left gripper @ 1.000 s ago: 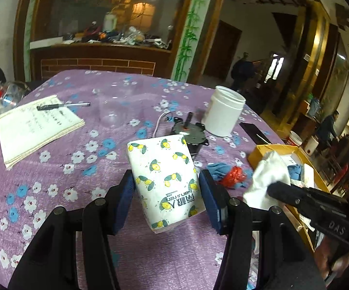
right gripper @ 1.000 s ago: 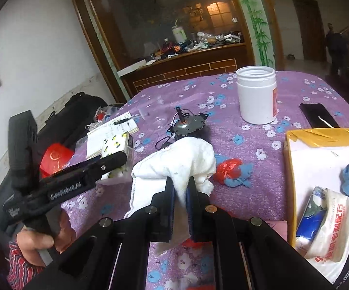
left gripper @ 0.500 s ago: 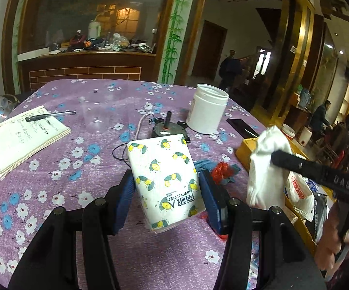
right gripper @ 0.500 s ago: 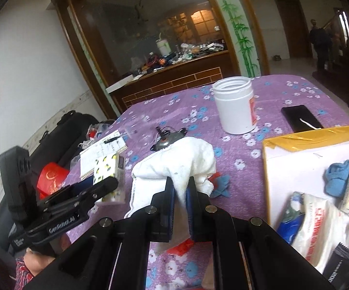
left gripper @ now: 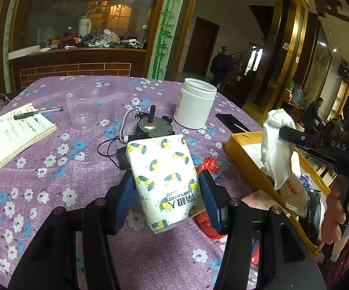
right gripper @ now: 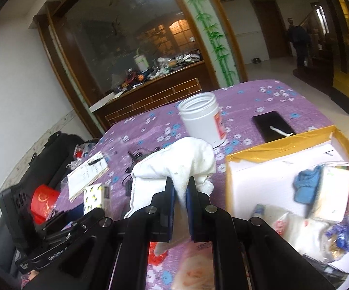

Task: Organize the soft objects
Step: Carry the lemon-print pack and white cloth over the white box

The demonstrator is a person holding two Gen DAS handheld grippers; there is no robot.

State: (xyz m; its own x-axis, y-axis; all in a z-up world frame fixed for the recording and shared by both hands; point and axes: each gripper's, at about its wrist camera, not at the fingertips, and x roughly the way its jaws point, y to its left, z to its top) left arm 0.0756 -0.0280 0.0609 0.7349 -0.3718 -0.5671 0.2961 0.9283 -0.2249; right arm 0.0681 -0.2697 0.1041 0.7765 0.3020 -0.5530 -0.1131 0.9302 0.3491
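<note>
Clamping tissue pack [left gripper: 166, 181], left hand-held gripper [left gripper: 167, 193]; right hand-held gripper [right gripper: 180, 188] pinching white cloth [right gripper: 177, 164] beside box [right gripper: 271, 149].

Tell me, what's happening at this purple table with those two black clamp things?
A person is sorting soft items into a yellow-edged box. The left tool grips a lemon-print tissue pack above the table. The right tool is shut on a white cloth, held beside the box, which already holds packets and a blue cloth.

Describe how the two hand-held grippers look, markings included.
Both are black plastic with blue finger pads and silver round bolt heads on the finger arms. The right hand-held gripper carries white lettering "DAS"; the left hand-held gripper carries white lettering starting "GenRobot". No cables show.
</note>
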